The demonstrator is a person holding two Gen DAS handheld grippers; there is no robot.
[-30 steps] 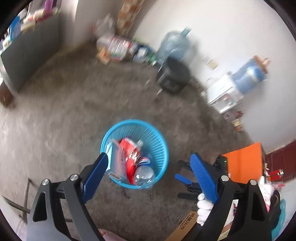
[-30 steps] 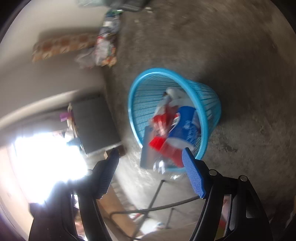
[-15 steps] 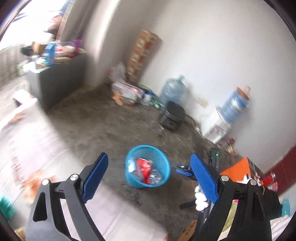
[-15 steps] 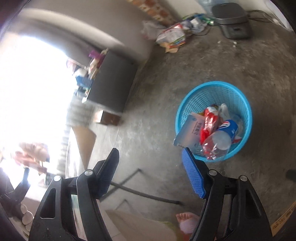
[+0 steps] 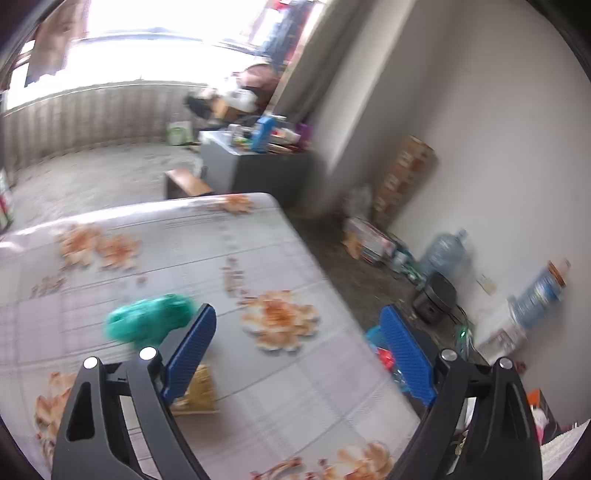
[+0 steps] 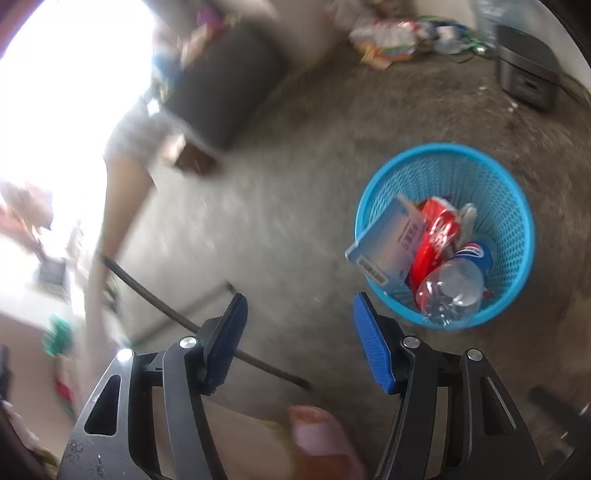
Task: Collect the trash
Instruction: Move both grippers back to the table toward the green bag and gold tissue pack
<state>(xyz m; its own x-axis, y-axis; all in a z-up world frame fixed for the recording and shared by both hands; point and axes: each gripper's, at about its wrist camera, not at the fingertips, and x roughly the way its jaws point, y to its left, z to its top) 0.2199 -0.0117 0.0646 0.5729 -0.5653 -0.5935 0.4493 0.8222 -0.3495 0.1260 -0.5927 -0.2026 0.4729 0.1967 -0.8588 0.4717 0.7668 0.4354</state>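
Observation:
My left gripper [image 5: 295,350] is open and empty above a table with a flowered cloth [image 5: 184,266]. A crumpled green bag [image 5: 147,321] lies on the table just left of my left finger, and a yellow-brown wrapper [image 5: 199,387] lies partly behind that finger. My right gripper [image 6: 295,339] is open and empty above the floor, left of the blue mesh basket [image 6: 513,206]. The basket holds a pale blue box [image 6: 388,240], a red wrapper [image 6: 432,236] and a clear bottle [image 6: 454,284]. The basket's edge shows past the table in the left wrist view [image 5: 373,336].
A grey cabinet [image 5: 251,166] with clutter stands beyond the table. Water jugs [image 5: 447,254], a black box [image 6: 524,70] and piled packets [image 6: 388,33] line the wall. Dark table legs [image 6: 166,302] cross the floor below my right gripper. A bare toe [image 6: 317,435] shows at the bottom.
My left gripper has swung up and left from over the basket to over the table. My right gripper has pulled away to the basket's left. Both stay open.

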